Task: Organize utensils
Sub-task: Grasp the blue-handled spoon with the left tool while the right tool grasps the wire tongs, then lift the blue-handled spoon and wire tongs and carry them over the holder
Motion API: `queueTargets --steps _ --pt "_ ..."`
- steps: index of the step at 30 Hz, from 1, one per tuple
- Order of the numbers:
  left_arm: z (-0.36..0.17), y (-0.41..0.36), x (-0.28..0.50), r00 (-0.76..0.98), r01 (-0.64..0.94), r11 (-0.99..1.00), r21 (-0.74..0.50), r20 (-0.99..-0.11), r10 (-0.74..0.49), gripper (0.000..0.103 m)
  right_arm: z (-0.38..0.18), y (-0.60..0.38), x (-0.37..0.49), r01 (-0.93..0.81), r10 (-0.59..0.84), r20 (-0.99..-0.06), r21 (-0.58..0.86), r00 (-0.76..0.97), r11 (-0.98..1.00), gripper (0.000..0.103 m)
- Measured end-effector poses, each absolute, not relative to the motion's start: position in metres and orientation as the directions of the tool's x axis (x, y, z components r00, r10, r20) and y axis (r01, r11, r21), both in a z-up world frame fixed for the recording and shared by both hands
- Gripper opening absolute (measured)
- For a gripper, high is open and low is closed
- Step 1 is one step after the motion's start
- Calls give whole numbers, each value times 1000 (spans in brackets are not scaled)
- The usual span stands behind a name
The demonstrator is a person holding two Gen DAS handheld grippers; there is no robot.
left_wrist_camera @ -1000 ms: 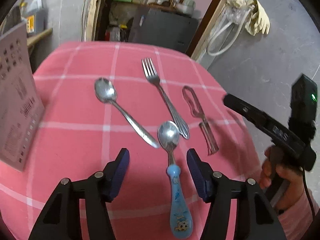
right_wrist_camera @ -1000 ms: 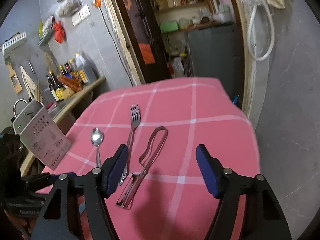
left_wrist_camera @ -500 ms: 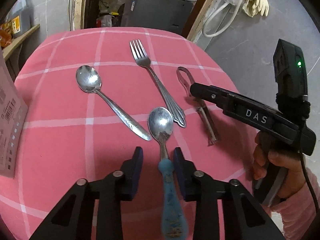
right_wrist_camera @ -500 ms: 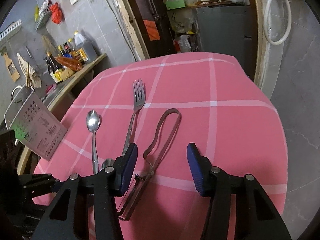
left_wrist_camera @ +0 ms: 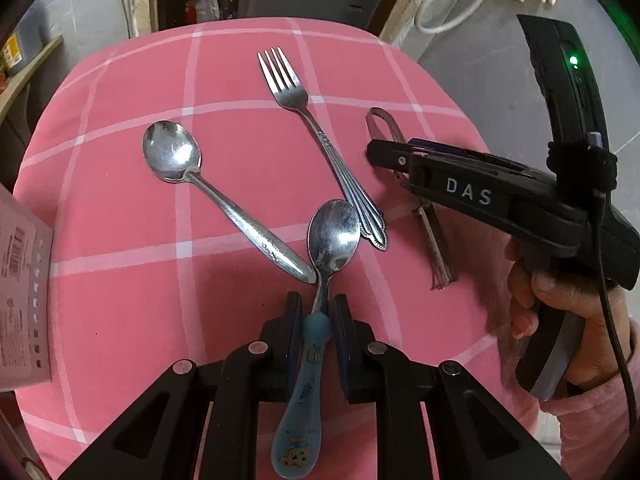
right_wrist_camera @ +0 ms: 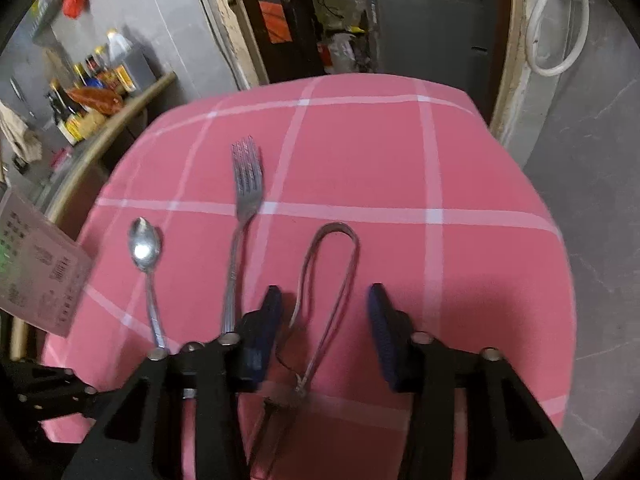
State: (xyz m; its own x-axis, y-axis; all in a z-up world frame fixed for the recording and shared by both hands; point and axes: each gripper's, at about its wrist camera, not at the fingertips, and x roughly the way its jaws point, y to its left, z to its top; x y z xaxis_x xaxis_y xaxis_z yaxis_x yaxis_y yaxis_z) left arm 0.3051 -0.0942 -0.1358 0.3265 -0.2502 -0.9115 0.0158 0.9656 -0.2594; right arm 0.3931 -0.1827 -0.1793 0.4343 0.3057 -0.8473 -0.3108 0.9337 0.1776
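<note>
Pinching the blue-handled spoon (left_wrist_camera: 316,344) at the top of its plastic handle, the left gripper (left_wrist_camera: 316,312) has both pads pressed against it, the steel bowl pointing away over the pink checked tablecloth (left_wrist_camera: 120,208); the tip of the plain spoon (left_wrist_camera: 224,200) handle lies just beside that bowl on its left, while the end of the fork (left_wrist_camera: 320,140) handle sits close on its right; farther right lies the wire-loop peeler (left_wrist_camera: 434,248), partly hidden under the right gripper (right_wrist_camera: 324,320); seen from its own camera, that gripper stands spread, one finger on each side of the peeler's loop, apart from it on both sides; whether its tips touch the cloth cannot be told; a printed card (left_wrist_camera: 20,300) stands at the cloth's left edge; bottles (right_wrist_camera: 92,80) crowd a shelf beyond.
</note>
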Motion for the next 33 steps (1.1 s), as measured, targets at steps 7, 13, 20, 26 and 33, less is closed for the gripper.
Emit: queueTargets --steps 7,13,20,26,33 --pt "-133 -96 303 307 52 964 -261 -914 -264 15 -172 -205 380 -266 362 -848 273 387 925 20" --pt "-131 -79 269 311 9 929 -369 -882 -353 15 -166 -237 345 -195 449 -805 405 387 893 19" --pt "-120 -61 221 360 -15 900 -435 -842 -401 15 -153 -258 284 -160 484 -701 477 523 864 19" --pt "-122 -61 196 321 -18 909 -416 -863 -389 15 -126 -253 252 -196 458 -646 437 610 878 19" --pt "-134 -77 191 206 58 920 -387 -897 -390 15 -115 -249 234 -201 450 -650 423 612 884 19"
